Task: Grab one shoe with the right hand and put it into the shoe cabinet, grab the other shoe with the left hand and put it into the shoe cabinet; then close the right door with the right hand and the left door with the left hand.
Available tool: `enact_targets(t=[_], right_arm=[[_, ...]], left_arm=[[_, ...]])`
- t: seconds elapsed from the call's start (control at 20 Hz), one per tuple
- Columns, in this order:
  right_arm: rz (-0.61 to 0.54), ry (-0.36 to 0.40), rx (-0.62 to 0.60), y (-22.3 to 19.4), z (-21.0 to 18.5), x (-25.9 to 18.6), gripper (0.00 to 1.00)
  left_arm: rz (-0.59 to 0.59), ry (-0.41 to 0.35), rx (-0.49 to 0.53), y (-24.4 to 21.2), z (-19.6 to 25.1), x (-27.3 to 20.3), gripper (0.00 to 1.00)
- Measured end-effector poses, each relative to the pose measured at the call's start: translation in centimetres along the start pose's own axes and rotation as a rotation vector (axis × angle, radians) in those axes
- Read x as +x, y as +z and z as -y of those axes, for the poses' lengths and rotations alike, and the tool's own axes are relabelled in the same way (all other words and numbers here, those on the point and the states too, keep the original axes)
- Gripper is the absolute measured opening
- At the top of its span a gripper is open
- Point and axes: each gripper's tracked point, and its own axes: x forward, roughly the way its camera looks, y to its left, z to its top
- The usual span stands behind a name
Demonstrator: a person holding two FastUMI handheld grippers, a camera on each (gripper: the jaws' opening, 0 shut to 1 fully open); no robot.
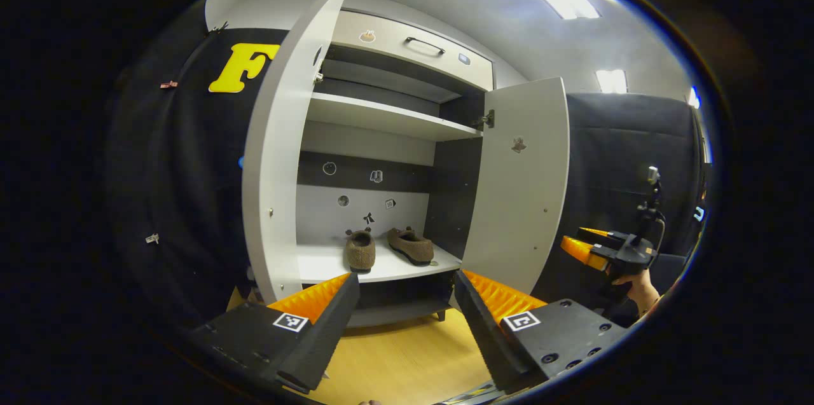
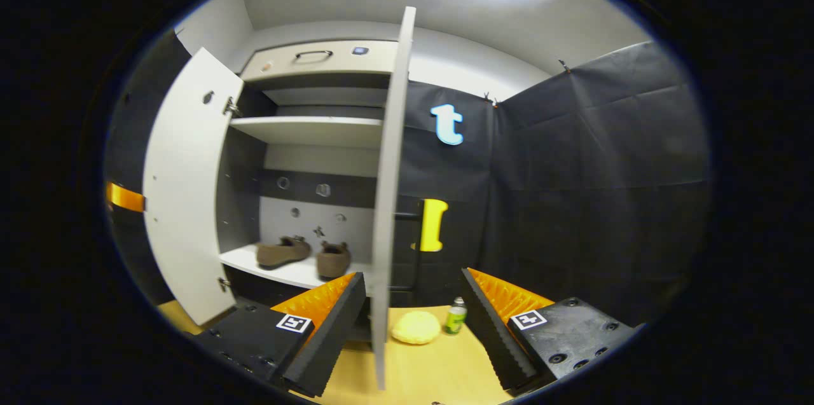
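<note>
Two shoes [image 1: 388, 247] sit on the cabinet shelf [image 1: 318, 263], beyond both grippers' spread, empty fingers; right door [image 2: 389, 201] apparently between right gripper [image 2: 413, 322] fingers.

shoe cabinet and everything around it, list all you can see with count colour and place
shoe cabinet: one, pale grey with dark inner panels, standing on the wooden floor
doors: two, pale grey, both open; left door, right door
shoes: two, brown, side by side on the lower shelf
drawer handle: one, dark, on the top drawer front
round yellow thing: one, on the floor right of the cabinet
small can: one, green, on the floor beside the yellow thing
floor: light wood
hand: one, holding the right tongs, right of the right door
left tongs: open, empty, facing the cabinet
right tongs: open, empty, the right door's edge between the fingers
</note>
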Motion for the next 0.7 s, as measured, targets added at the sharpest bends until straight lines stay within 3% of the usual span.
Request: enact_targets(t=[0.1, 0.35, 0.55, 0.7], right_arm=[[-0.016, -0.025, -0.005, -0.5, 0.8, 1.5, 0.98], [-0.001, 0.009, -0.040, -0.1, 0.1, 3.5, 0.95], [-0.022, 0.100, 0.010, -0.3, -3.4, 3.3, 0.94], [-0.019, 0.220, 0.059, -0.2, -8.8, 3.5, 0.94]], left_arm=[[0.007, 0.005, 0.000, 0.2, -0.3, -1.6, 0.95], [0.002, 0.107, 0.060, 0.4, -2.5, -3.7, 0.95], [0.011, 0.142, 0.034, 0.7, -3.2, -3.7, 0.95], [0.019, 0.120, 0.033, 0.7, -2.3, -2.8, 0.95]])
